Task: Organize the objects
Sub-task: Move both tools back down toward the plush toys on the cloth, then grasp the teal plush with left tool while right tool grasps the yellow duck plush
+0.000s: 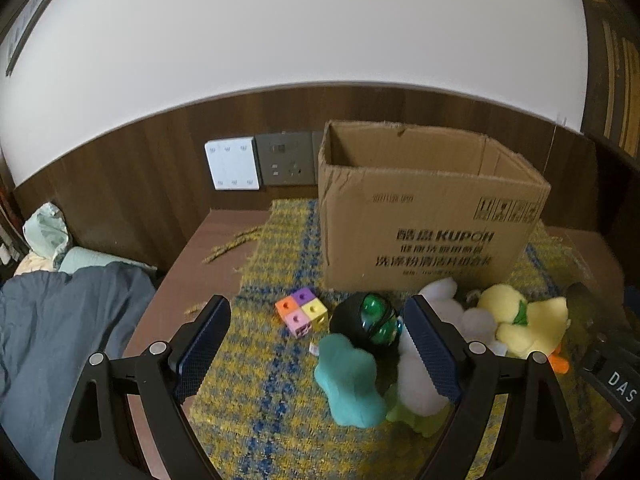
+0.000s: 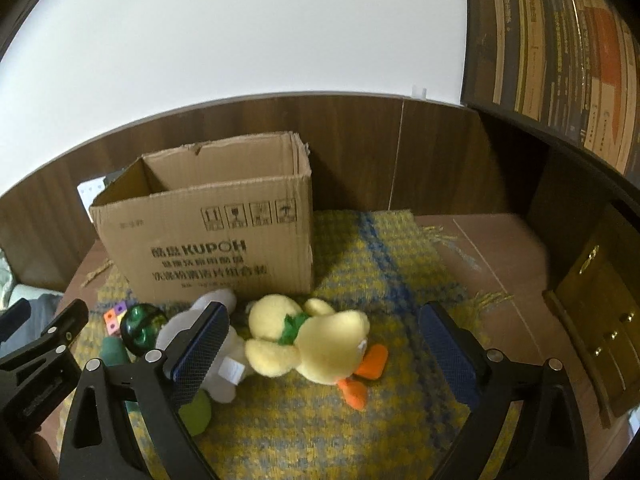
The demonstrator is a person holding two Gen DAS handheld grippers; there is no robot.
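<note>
the toys lie bunched on the yellow-blue cloth (image 2: 360, 432) just before the empty cardboard box (image 1: 424, 216), so the left gripper (image 1: 318, 350), wide open and empty over the teal toy (image 1: 348, 380), could snag the black-green toy (image 1: 370, 320) touching it. the right gripper (image 2: 324, 354), also open and empty, frames the yellow duck (image 2: 320, 344), whose soft body may slip or drag the white plush (image 2: 224, 364) pressed against it; the coloured cubes (image 1: 302, 312) sit slightly apart, and the box's tall front wall stands between toys and its inside.

Table (image 1: 208, 236), brown top. Directly on it: woven cloth (image 1: 280, 248), yellow with blue stripes, fringed edges, covering most of the top. On the cloth: open box (image 1: 424, 216) at rear; toys in front of it, touching.
</note>
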